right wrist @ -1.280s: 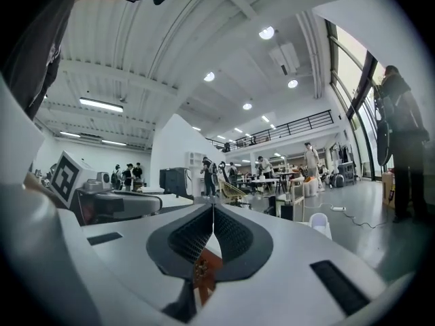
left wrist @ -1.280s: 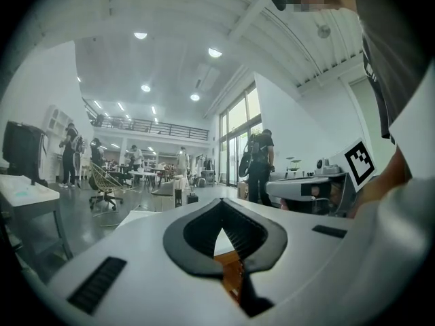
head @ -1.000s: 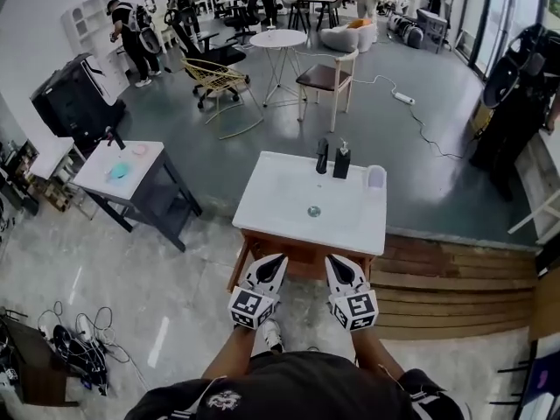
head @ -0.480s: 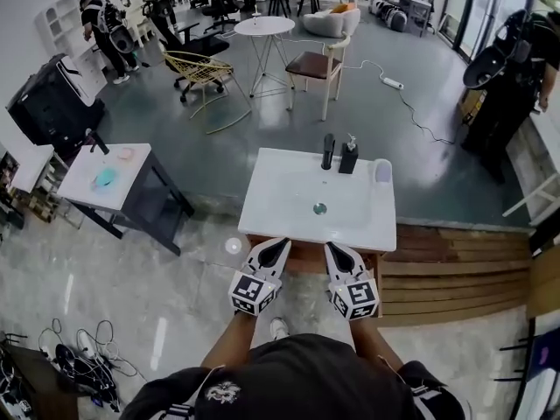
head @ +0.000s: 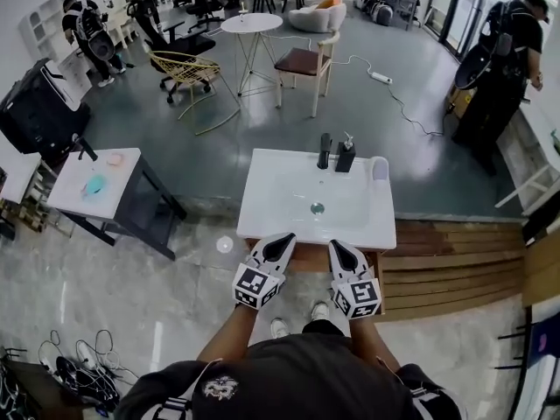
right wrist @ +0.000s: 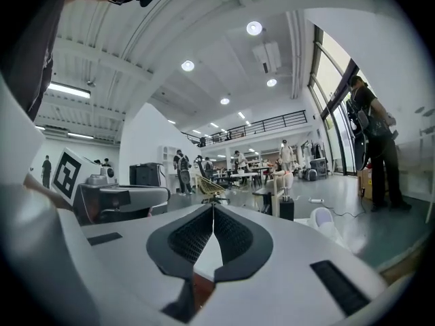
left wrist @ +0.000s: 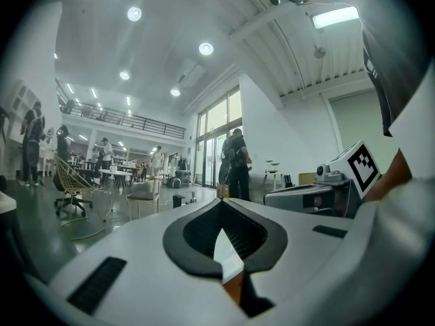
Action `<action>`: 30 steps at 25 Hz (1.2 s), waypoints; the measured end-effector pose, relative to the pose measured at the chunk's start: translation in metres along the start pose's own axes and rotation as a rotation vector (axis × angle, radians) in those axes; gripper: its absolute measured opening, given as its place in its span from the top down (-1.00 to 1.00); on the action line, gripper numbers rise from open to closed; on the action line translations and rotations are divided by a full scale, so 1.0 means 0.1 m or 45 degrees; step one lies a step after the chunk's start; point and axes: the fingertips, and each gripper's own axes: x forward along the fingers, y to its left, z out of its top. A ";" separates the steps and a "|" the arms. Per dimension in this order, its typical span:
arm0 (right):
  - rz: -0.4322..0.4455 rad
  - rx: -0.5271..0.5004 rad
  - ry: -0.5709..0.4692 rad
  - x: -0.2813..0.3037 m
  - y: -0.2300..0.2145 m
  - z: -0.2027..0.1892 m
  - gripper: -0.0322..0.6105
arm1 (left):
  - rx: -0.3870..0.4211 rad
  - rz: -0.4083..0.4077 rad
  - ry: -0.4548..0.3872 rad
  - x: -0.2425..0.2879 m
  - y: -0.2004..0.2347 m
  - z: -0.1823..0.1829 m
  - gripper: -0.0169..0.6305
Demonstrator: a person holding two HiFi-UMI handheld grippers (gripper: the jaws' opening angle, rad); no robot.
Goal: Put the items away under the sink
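Head view shows left gripper point(head: 283, 238) and right gripper point(head: 338, 246) closed, empty; open one before reaching the black pump bottle point(head: 345, 157) ahead.

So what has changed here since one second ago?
The left gripper and right gripper moved forward toward the front edge of the white sink as the person stepped closer. Nothing was taken or released. Both stay shut and empty; faucet, soap dispenser and cup stand unmoved.

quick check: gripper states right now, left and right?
Left gripper: closed, jaws together, holding nothing.
Right gripper: closed, jaws together, holding nothing.
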 end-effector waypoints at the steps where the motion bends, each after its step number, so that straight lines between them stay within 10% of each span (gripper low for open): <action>1: -0.013 0.008 -0.001 0.02 -0.04 -0.01 0.82 | -0.002 -0.008 0.004 0.04 0.01 0.00 0.93; 30: 0.012 0.003 0.083 1.48 -1.79 -0.07 0.82 | -0.080 0.087 0.089 1.98 0.96 -0.32 0.93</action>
